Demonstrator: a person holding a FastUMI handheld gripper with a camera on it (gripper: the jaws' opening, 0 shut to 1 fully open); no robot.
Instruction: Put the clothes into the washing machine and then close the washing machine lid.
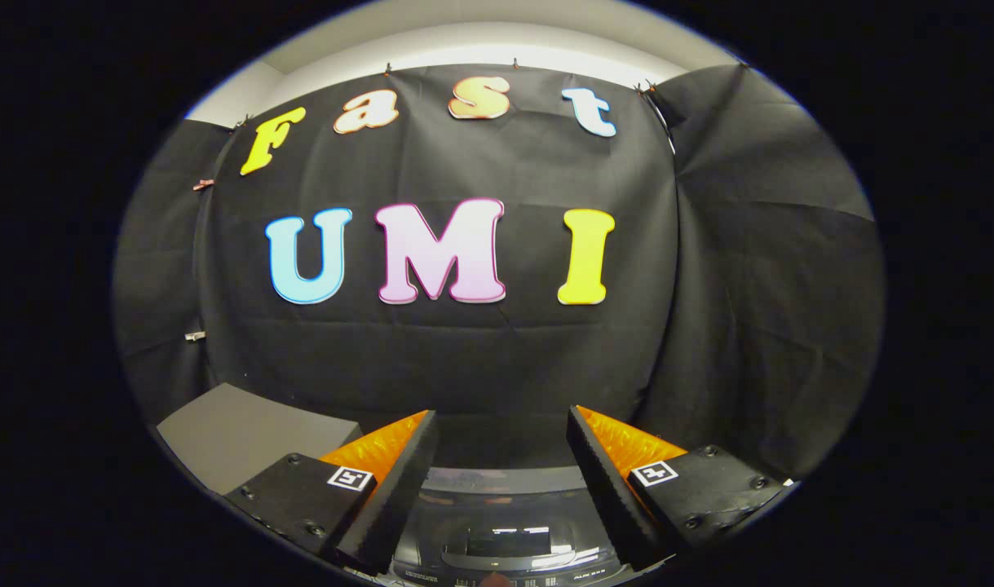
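Observation:
My gripper (502,424) stands open, its two fingers spread wide with nothing between them. Below and between the fingers lies the top of the washing machine (505,522), its dark glossy lid (503,534) lying flat and reflecting ceiling lights. The gripper hovers above the lid, pointing at the booth's black back wall. No clothes lie between or ahead of the fingers.
A grey box-like block (248,432) stands just left of the left finger, beside the machine. Black cloth walls close the booth at the back and on both sides, right behind the machine.

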